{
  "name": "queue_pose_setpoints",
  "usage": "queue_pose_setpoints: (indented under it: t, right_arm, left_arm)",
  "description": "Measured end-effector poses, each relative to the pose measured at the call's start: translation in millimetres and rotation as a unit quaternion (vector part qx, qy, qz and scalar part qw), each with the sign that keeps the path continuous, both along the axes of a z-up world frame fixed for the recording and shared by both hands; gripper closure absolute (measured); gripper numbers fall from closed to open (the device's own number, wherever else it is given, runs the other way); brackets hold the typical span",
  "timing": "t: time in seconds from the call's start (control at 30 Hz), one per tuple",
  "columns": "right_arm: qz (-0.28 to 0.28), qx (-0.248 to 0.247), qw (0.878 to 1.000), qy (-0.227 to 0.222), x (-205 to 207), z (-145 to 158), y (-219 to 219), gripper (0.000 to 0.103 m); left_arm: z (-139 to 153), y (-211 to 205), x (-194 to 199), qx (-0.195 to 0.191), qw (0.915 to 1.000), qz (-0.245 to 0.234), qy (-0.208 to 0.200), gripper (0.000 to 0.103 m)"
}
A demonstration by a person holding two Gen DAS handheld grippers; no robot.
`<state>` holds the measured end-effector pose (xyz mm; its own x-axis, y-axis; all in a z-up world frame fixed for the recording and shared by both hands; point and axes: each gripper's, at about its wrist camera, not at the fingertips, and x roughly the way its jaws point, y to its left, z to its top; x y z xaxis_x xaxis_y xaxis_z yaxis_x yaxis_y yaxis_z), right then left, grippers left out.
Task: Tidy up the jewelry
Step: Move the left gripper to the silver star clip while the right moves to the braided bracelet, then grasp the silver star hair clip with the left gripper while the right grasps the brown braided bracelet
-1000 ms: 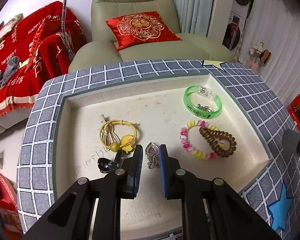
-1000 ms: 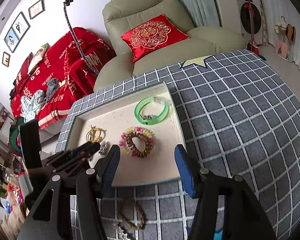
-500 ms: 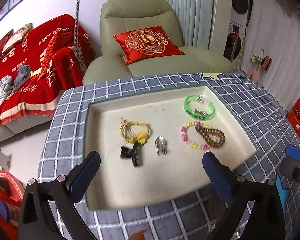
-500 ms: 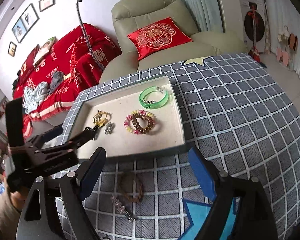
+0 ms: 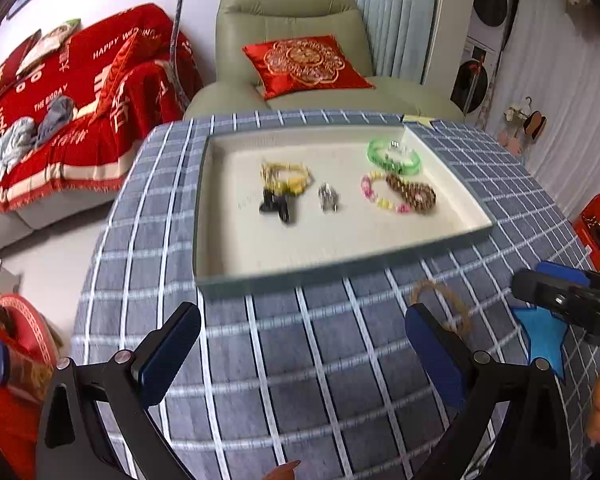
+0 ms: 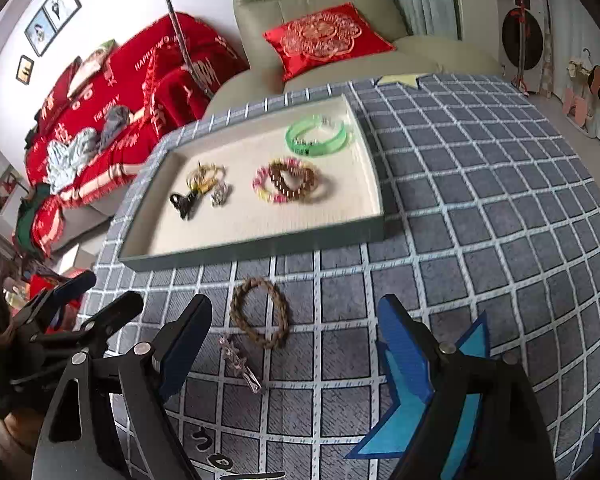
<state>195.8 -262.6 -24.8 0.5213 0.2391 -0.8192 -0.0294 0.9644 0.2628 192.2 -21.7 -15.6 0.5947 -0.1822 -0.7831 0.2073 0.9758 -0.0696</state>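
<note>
A cream-lined tray (image 5: 300,274) (image 6: 260,246) on the checked cloth holds a yellow hair tie (image 5: 286,176), a black clip (image 5: 276,206), a silver pendant (image 5: 328,198), a pink and yellow bead bracelet (image 6: 266,192), a brown coil tie (image 5: 414,194) and a green bangle (image 5: 394,158). In front of the tray a brown braided bracelet (image 6: 282,314) (image 5: 436,285) and a pink hair clip (image 6: 240,364) lie on the cloth. My right gripper (image 6: 296,320) hangs open just above these two, holding nothing. My left gripper (image 5: 300,332) is wide open and empty over the cloth, short of the tray.
The table is round and its checked cloth (image 6: 480,200) drops off at the left edge. A blue star patch (image 5: 544,336) lies at the near right. Two small dark pieces (image 6: 204,436) sit near the front. A green armchair (image 5: 292,40) and red sofa stand behind.
My left gripper opened, left the silver pendant in the tray and pulled back over the cloth. My right gripper opened wider and drew back over the braided bracelet and pink clip.
</note>
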Motion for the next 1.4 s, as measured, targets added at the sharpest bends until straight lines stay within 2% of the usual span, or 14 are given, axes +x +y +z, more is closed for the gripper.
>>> queue_pose_setpoints:
  t: [0.17, 0.33, 0.4, 0.47, 0.5, 0.57, 0.7, 0.8, 0.93, 0.97, 1.2, 1.4]
  right_arm:
    - [0.018, -0.023, 0.999, 0.033, 7, -20, 10, 0.016]
    - [0.041, -0.076, 0.996, 0.034, 12, -31, 24, 0.017]
    - [0.049, -0.087, 0.994, 0.035, 13, -35, 28, 0.024]
    - [0.052, -0.093, 0.994, 0.04, 16, -39, 30, 0.038]
    - [0.053, -0.1, 0.993, 0.036, 16, -39, 32, 0.04]
    - [0.061, -0.11, 0.992, 0.033, 16, -39, 35, 0.051]
    - [0.087, -0.147, 0.985, 0.023, 14, -39, 47, 0.056]
    - [0.099, -0.151, 0.983, 0.018, 11, -38, 51, 0.067]
    - [0.095, -0.155, 0.983, 0.016, 11, -37, 51, 0.093]
    - [0.094, -0.155, 0.983, 0.015, 11, -37, 50, 0.095]
    - [0.06, -0.145, 0.988, 0.01, 9, -33, 30, 0.096]
    - [0.038, -0.136, 0.99, 0.012, 7, -31, 10, 0.096]
  left_arm:
    - [-14, 2, -14, -0.004, 0.9998, 0.006, 0.021, 0.0]
    - [-26, 2, -26, 0.0, 0.9994, 0.014, 0.032, 0.0]
    - [-28, 2, -29, 0.003, 0.9993, 0.016, 0.034, 0.0]
    - [-31, 2, -30, 0.004, 0.9991, 0.017, 0.038, 0.0]
    - [-31, 2, -31, 0.005, 0.999, 0.018, 0.039, 0.0]
    - [-32, 2, -32, 0.004, 0.9989, 0.02, 0.041, 0.0]
    - [-34, -2, -34, 0.003, 0.9988, 0.018, 0.046, 0.0]
    - [-34, -7, -36, 0.002, 0.9988, 0.013, 0.046, 0.0]
    - [-33, -13, -37, 0.006, 0.9989, 0.015, 0.043, 0.0]
    - [-34, -14, -37, 0.004, 0.9989, 0.014, 0.044, 0.0]
    - [-35, -24, -35, -0.022, 0.9979, -0.001, 0.061, 0.0]
    - [-36, -51, -32, -0.035, 0.9967, -0.027, 0.069, 0.0]
